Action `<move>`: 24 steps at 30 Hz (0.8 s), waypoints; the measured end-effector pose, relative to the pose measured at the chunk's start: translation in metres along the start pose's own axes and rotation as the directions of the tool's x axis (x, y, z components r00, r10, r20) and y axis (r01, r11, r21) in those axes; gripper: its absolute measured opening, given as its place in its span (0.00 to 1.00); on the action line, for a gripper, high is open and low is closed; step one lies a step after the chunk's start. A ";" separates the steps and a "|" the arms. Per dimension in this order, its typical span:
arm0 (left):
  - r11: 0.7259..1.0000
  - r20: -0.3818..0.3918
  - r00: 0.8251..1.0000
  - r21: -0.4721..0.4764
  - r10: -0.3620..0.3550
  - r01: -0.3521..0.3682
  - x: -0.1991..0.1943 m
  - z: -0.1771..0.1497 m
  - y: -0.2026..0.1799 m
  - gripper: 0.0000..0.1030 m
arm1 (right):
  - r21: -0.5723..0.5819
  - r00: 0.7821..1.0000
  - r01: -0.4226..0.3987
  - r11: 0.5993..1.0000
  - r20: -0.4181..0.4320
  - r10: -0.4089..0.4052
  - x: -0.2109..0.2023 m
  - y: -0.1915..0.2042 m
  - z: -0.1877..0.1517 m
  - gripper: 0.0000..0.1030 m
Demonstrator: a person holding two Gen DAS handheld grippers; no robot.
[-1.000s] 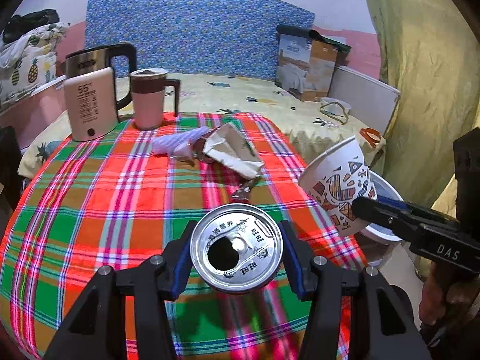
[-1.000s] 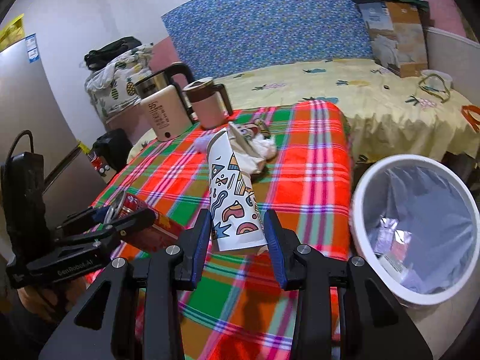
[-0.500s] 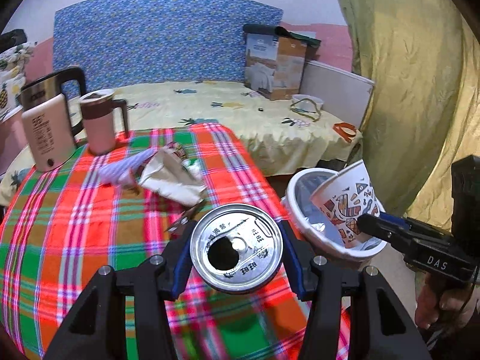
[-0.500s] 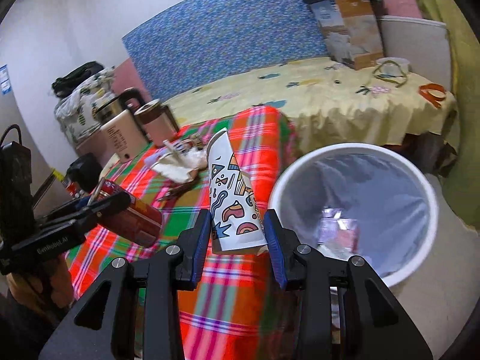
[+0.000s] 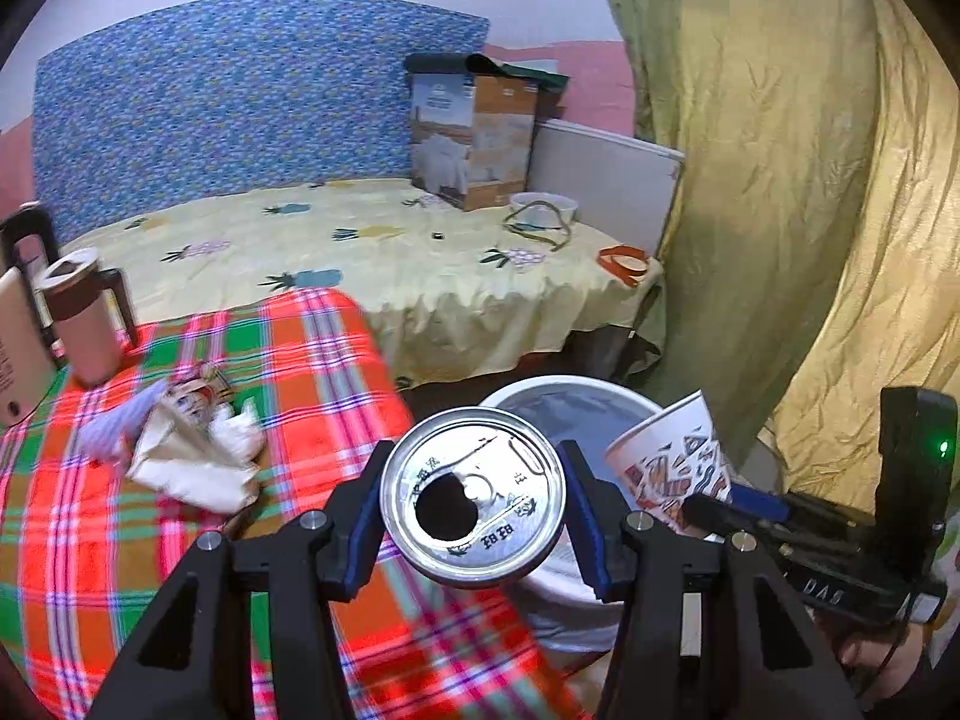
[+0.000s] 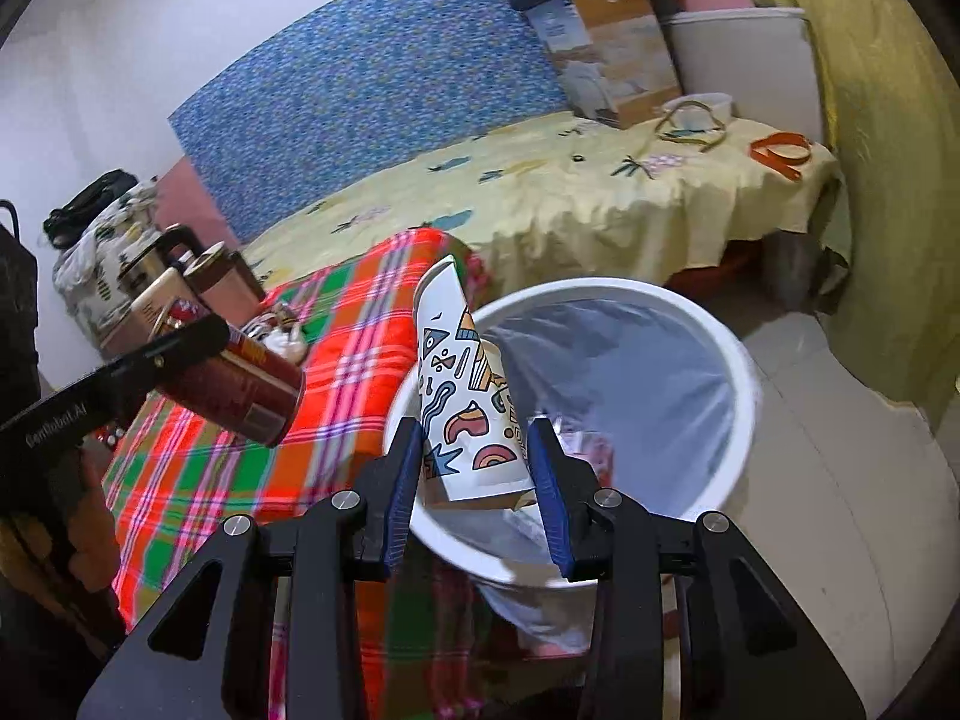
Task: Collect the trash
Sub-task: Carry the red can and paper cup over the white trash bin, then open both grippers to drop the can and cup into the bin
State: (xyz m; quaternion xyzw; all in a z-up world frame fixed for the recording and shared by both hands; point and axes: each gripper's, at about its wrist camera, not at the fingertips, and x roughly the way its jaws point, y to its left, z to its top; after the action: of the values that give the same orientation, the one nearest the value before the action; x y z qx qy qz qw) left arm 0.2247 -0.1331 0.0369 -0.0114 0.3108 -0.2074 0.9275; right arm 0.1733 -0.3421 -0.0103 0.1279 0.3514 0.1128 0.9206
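Left gripper [image 6: 198, 342] body: "Genrobot.AI" | right gripper [image 5: 708, 507] body: "DAS" | can [image 5: 473, 498] lid: stamped characters, unreadable | kettle [image 5: 15, 354]: print unreadable

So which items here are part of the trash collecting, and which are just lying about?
Job: drink can in left gripper; paper cup in right gripper; white bin; crumpled wrappers.

Lying about: mug, kettle, cardboard box.

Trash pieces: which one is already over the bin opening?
The patterned paper cup in the right tongs, above the white bin. The drink can is beside it; crumpled wrappers lie on the table.
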 end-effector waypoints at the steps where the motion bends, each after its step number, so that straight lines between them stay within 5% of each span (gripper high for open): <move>1: 1.000 -0.003 1.000 0.004 -0.012 0.012 0.005 0.002 -0.004 0.53 | 0.005 1.000 0.005 1.000 -0.001 -0.005 0.000 -0.004 -0.001 0.38; 24: 0.994 -0.157 0.982 0.022 -0.105 0.110 0.079 -0.016 -0.035 0.53 | 0.033 0.990 0.080 0.996 -0.123 -0.075 0.023 -0.032 -0.007 0.38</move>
State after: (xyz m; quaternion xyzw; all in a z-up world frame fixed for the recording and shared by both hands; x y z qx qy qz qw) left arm 0.2590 -0.1940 -0.0153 0.0025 0.3780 -0.2621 0.8879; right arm 0.1894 -0.3644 -0.0399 0.1243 0.4137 0.0778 0.8985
